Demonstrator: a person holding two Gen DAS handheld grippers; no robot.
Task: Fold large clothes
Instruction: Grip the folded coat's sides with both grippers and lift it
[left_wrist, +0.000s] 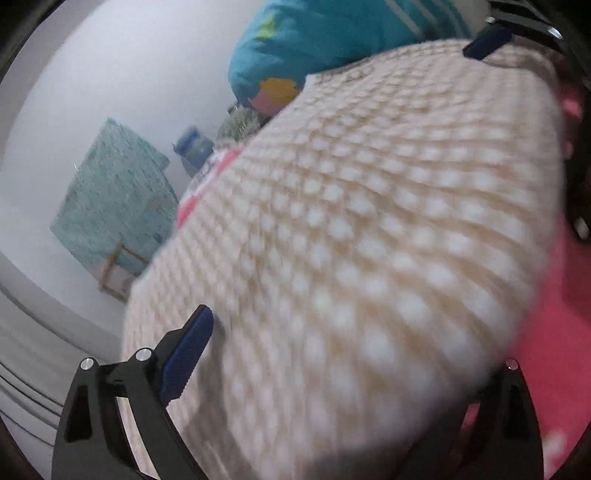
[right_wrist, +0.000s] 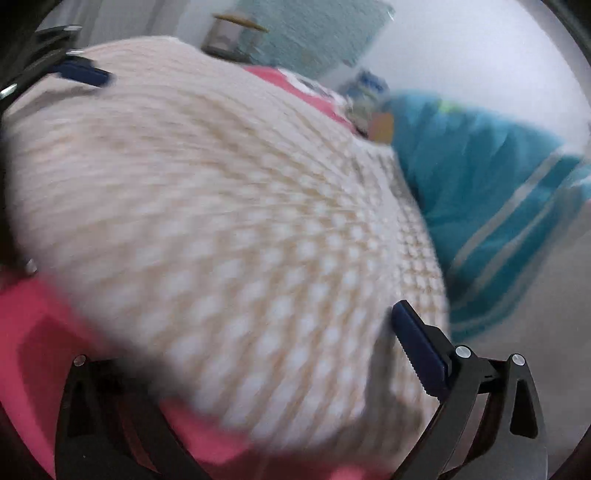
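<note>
One cream waffle-knit garment (left_wrist: 351, 221) – blurred. One teal striped garment (right_wrist: 491, 192). One pink sheet (right_wrist: 33, 332) beneath. Two grippers – left gripper (left_wrist: 332, 369), right gripper (right_wrist: 258, 369). One blue water jug (left_wrist: 194, 147).

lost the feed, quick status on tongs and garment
Left tongs open, right tongs open. Cream checked garment loose between both, on pink sheet. Teal cloth alongside.

pink bed cover (left_wrist: 554, 332), cream knit (left_wrist: 351, 221) on it, teal garment (left_wrist: 332, 33) at 12 o'clock
</note>
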